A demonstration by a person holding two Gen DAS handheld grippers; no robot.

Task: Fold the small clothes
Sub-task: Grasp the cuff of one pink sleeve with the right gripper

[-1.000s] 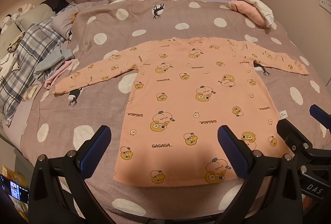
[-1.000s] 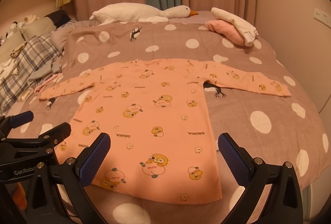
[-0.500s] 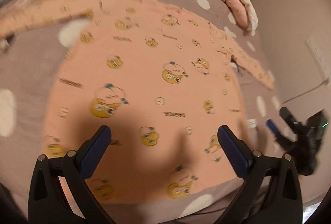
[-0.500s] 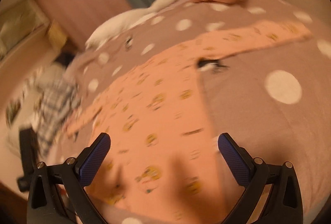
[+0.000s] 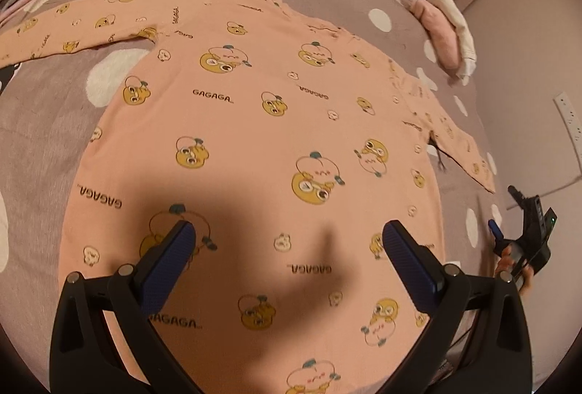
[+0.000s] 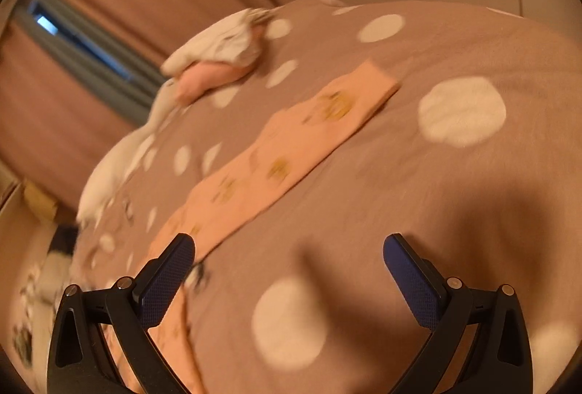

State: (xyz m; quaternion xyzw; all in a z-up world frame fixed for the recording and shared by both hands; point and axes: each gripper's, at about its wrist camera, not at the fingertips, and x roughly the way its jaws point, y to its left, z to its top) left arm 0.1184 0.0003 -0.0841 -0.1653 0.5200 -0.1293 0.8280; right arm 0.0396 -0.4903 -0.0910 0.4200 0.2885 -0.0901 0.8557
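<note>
A peach shirt [image 5: 254,139] lies flat on the polka-dot bed [image 5: 43,124] by pink curtains [image 6: 109,12]. Left gripper [image 5: 287,245] and right gripper [image 6: 289,255] hover wide open, empty.

Left hand-held gripper [image 5: 287,241]: mine — black plastic frame, two arms branching in a wide V.
Its fingers [image 5: 165,268]: long pads of dark blue, finely textured rubber.
Screws: round silver heads along the arm joints.
Right hand-held gripper [image 6: 289,254]: same build — black frame, blue textured pads, silver screws.
Seen from the left camera: its black body carries a small green light.
</note>
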